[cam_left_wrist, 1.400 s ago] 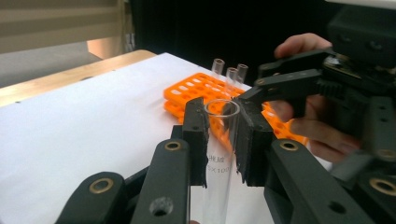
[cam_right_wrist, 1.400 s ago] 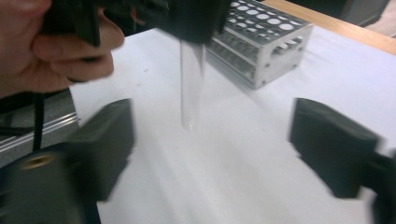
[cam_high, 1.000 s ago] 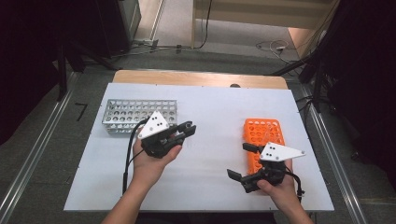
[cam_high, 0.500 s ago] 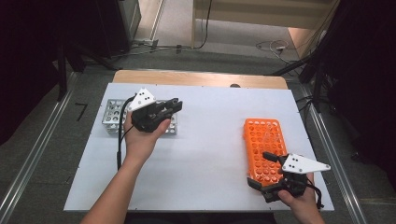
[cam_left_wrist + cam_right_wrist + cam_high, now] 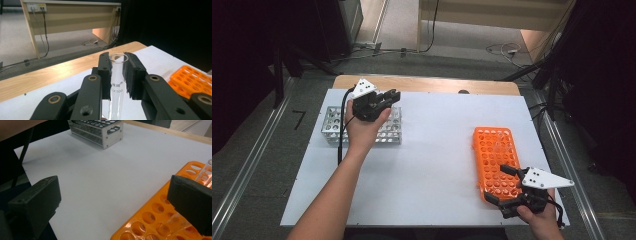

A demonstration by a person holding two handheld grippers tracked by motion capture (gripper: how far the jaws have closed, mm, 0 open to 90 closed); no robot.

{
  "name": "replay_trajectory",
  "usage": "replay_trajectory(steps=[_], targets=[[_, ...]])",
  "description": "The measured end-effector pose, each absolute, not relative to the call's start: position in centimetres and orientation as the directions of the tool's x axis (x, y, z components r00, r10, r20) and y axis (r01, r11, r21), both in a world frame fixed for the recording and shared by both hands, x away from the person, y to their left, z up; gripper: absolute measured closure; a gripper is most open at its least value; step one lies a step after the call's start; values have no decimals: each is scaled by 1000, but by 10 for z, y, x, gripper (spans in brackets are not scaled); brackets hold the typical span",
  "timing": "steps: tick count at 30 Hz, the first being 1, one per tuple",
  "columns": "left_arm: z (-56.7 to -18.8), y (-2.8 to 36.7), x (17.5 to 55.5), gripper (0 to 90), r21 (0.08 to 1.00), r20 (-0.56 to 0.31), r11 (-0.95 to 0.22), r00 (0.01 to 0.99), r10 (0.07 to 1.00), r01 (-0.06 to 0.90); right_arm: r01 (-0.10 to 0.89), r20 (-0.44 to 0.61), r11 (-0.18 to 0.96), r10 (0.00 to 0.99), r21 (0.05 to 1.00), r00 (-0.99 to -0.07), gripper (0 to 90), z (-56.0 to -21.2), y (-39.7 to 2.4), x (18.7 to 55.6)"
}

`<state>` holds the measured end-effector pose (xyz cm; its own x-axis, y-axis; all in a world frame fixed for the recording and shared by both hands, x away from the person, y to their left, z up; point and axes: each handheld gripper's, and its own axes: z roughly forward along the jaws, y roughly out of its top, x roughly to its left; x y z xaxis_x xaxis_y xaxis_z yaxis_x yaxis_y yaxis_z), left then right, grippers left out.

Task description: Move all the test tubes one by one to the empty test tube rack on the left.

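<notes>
Left claw (image 5: 117, 75) clamps a glass tube (image 5: 117, 82) (upright) — right claw (image 5: 120, 205) gapes wide, holding nothing.

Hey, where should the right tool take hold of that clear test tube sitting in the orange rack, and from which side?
Grip the test tube on the bare glass just below its rim, coming from above. It stands in a hole of the orange rack, so only its upper part is free. The right tool, open at the rack's near end, would probably close across the round wall.
</notes>
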<state>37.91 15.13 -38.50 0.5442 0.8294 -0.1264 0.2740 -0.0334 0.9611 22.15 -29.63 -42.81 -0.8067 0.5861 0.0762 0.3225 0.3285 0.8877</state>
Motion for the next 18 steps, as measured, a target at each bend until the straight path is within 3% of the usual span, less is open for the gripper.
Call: replay_trajectory(steps=[18], targets=[[-404,151,422,764,951,-116,-39,471,874,306,321,79,323,585,890,-807,0,-430,-298,222]])
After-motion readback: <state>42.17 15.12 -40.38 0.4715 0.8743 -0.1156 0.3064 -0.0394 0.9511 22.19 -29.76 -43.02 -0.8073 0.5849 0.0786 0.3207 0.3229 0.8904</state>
